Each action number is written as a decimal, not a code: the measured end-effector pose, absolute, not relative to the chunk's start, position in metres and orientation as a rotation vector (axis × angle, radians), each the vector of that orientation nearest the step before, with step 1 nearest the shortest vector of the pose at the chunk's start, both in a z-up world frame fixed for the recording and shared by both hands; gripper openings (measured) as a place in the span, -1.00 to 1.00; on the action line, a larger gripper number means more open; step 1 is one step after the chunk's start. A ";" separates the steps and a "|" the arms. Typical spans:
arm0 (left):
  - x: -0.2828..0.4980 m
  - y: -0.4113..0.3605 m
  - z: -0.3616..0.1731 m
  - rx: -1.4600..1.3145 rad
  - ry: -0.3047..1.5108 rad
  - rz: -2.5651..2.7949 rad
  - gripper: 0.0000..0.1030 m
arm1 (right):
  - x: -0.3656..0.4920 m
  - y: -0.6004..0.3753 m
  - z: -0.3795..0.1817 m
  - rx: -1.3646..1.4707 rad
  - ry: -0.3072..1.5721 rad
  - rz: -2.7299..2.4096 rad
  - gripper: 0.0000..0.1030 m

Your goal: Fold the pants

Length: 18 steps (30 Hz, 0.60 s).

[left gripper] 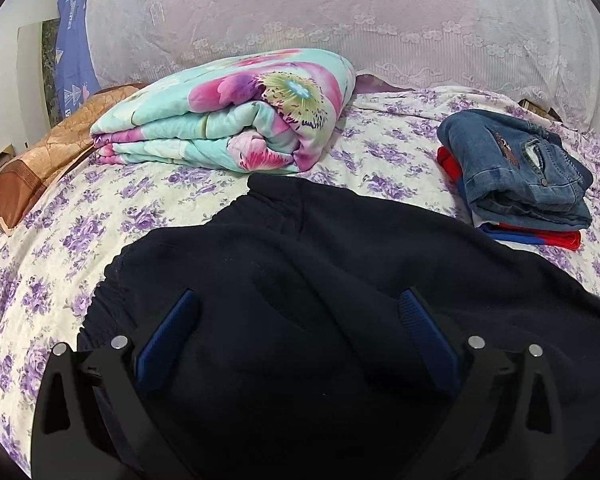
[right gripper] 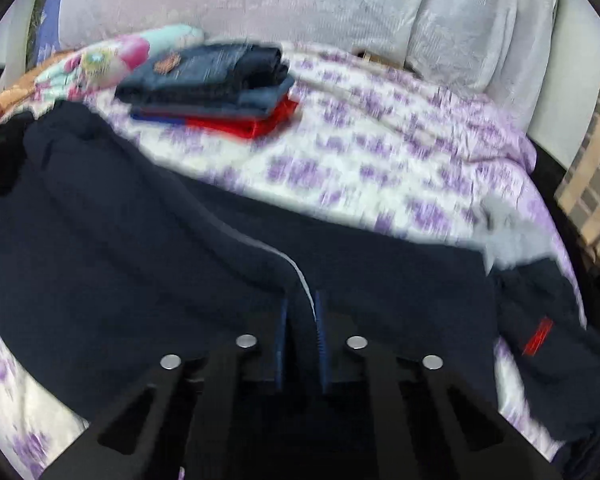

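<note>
Dark navy pants point(left gripper: 300, 280) lie spread on the floral bedsheet, the elastic waistband toward the left. My left gripper point(left gripper: 298, 300) is open, its blue pads wide apart just above the upper part of the pants, holding nothing. In the right wrist view the pants point(right gripper: 140, 240) stretch across the bed, with a white-edged fold running to my right gripper point(right gripper: 301, 300). The right gripper is shut on that fold of the pants. A pant leg end with a red label point(right gripper: 538, 336) hangs at the right bed edge.
A folded floral quilt point(left gripper: 236, 116) lies at the back left. A stack of folded jeans point(left gripper: 516, 168) and red clothes sits at the back right, also in the right wrist view point(right gripper: 216, 80). A brown pillow point(left gripper: 28, 180) lies far left. A lace-covered headboard point(left gripper: 340, 12) stands behind.
</note>
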State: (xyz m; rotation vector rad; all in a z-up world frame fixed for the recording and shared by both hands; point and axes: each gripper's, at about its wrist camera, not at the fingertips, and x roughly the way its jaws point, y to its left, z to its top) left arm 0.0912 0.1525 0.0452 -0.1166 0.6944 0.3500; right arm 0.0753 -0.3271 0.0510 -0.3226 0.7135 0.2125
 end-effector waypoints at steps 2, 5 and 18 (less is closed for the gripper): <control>0.092 0.153 0.046 -0.124 0.696 0.350 0.91 | 0.096 -0.331 0.076 -0.285 0.676 0.193 -0.80; 0.095 0.152 0.046 -0.124 0.694 0.358 0.91 | 0.150 -0.325 0.111 -0.262 0.636 0.180 -0.83; 0.099 0.155 0.051 -0.145 0.690 0.323 0.91 | 0.261 -0.306 0.035 -0.160 0.789 0.093 -0.20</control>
